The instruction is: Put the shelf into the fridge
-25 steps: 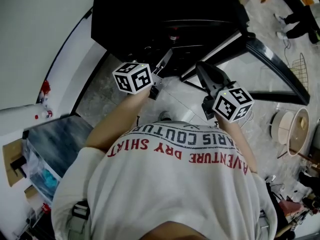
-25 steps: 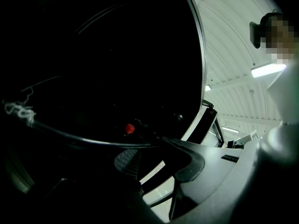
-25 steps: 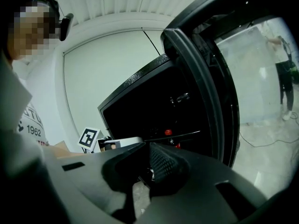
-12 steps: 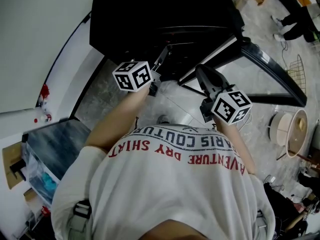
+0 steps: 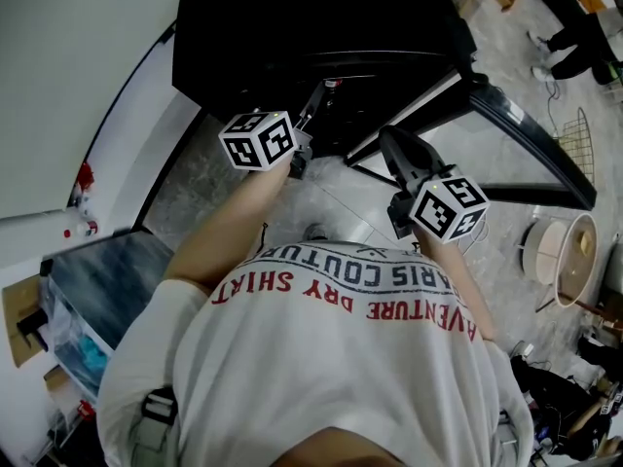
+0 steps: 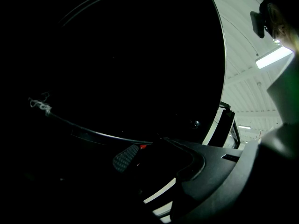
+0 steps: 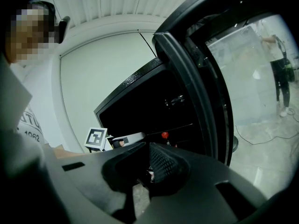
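Observation:
The black fridge (image 5: pixel 292 27) stands open in front of me, and its inside is very dark. A thin shelf rim (image 6: pixel 93 134) crosses the left gripper view and lies level inside the cabinet. My left gripper (image 5: pixel 317 103) reaches into the fridge opening. Its jaws have just been opening. One textured pad (image 6: pixel 125 157) shows just below the rim, apart from the other jaw, with nothing visibly pressed between them. My right gripper (image 5: pixel 391 142) hangs in front of the fridge beside the door (image 5: pixel 526 134), shut with nothing in it. In the right gripper view (image 7: pixel 145 171), the left gripper's marker cube (image 7: pixel 96 139) shows at the left.
The glass-panelled door swings out to the right over a grey tiled floor. A wire rack (image 5: pixel 584 134) and round pale objects (image 5: pixel 565 251) lie beyond it. A person's legs (image 5: pixel 584 37) are at the far right. A bin (image 5: pixel 97 290) and a white wall stand to the left.
The left gripper has moved a little farther toward the fridge opening. The right gripper has stayed where it was.

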The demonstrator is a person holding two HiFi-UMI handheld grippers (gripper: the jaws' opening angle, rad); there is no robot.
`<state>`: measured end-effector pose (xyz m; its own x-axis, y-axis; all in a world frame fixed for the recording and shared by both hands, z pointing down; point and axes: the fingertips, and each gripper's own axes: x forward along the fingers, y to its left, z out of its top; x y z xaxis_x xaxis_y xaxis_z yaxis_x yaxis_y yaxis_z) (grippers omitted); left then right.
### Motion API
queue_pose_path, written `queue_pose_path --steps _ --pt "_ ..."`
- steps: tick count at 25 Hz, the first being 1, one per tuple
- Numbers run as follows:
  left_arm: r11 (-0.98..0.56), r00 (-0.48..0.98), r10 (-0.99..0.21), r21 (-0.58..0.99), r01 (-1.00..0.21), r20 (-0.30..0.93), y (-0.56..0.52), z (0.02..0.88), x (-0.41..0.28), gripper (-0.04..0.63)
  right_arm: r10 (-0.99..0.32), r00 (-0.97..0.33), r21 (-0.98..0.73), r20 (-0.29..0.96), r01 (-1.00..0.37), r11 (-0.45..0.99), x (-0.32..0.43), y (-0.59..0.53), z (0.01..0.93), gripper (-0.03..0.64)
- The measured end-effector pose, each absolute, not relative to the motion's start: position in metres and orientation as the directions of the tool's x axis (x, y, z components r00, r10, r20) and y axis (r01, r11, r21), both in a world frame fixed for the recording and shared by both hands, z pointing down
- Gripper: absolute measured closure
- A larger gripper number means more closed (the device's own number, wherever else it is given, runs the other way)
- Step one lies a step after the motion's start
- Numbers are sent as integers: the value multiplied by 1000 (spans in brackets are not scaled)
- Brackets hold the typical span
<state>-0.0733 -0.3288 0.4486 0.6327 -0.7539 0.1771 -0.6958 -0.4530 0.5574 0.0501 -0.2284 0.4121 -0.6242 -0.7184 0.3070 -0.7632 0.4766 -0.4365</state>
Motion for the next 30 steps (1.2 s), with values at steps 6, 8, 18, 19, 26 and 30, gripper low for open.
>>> queue_pose_path --steps 6,8,18,19,26,30 --pt "-438 615 -764 543 -716 195 -332 450 -75 425 -706 -631 -427 322 -762 487 45 -226 413 581" --pt "-438 614 -765 541 -718 195 -331 450 -76 425 -703 -633 -424 323 -761 491 44 -225 412 581" --pt "-519 694 -692 531 -670 199 -307 445 -74 426 -681 -665 -386 308 -741 549 36 -220 400 583" --pt "-533 707 -679 528 -661 200 -301 443 -73 426 -676 -671 -381 305 -736 559 35 -218 398 583" --pt "-664 828 -540 528 -530 153 -251 408 -61 499 -628 -730 -401 270 -678 616 23 -211 384 586" --pt "-719 880 -466 538 -440 97 -223 382 -53 543 -610 -757 -417 233 -645 641 15 -206 370 587"
